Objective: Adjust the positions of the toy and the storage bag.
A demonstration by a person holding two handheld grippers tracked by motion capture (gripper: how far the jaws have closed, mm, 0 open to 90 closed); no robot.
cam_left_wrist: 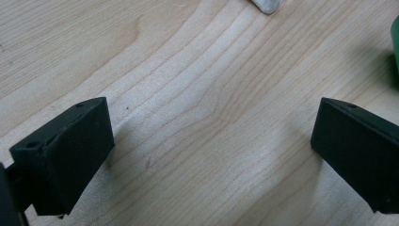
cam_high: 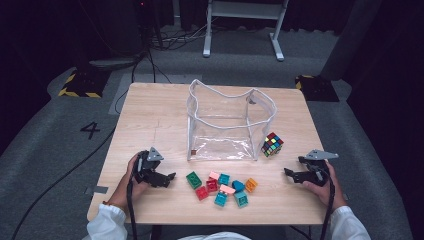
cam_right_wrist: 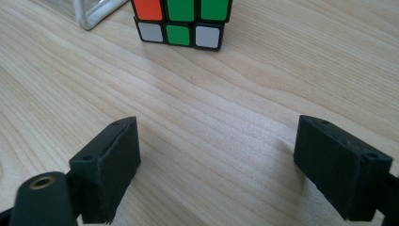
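Observation:
A clear plastic bag point(cam_high: 227, 125) with white trim stands open in the middle of the wooden table point(cam_high: 150, 120). A colour cube point(cam_high: 272, 144) sits just right of it, and its green, white and orange faces point(cam_right_wrist: 181, 19) lie ahead of my right gripper. Several toy bricks point(cam_high: 222, 187) in green, red, teal, pink and orange lie near the front edge. My left gripper point(cam_high: 167, 177) rests open left of the bricks, over bare wood point(cam_left_wrist: 211, 136). At the right, my right gripper point(cam_high: 292, 174) rests open, nothing between its jaws point(cam_right_wrist: 216, 165).
A green brick edge point(cam_left_wrist: 395, 52) and the bag's white corner point(cam_left_wrist: 268, 4) show ahead of the left gripper. The bag's corner point(cam_right_wrist: 94, 14) sits left of the cube. Beyond the table are cables on the floor point(cam_high: 170, 40) and a white frame point(cam_high: 245, 25).

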